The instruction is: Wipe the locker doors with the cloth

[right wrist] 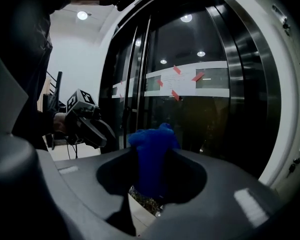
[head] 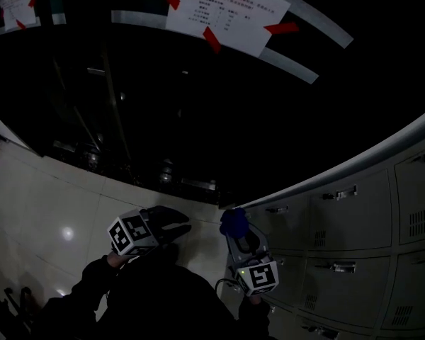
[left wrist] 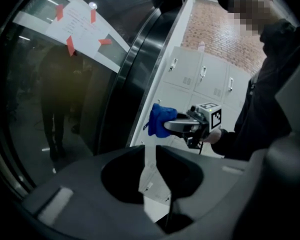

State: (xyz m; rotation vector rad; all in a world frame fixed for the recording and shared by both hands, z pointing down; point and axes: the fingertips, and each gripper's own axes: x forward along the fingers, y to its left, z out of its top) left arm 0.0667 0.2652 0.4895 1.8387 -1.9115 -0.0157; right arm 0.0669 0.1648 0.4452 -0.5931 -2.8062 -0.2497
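The right gripper (right wrist: 151, 176) is clamping a bunched blue cloth (right wrist: 152, 141) between its jaws. In the head view the cloth is sitting low centre, just beside the nearest locker doors (head: 354, 211) at lower right. It is seemingly not touching them yet, though the dim picture is making that hard to judge. The left gripper (left wrist: 149, 154) is holding nothing, its jaws standing narrowly apart. Wiping looks to be at the approach stage. The next move is calling for pressing the cloth flat on a door face and sweeping around the handles. Every locker in view is sitting closed, so no contents are showing.
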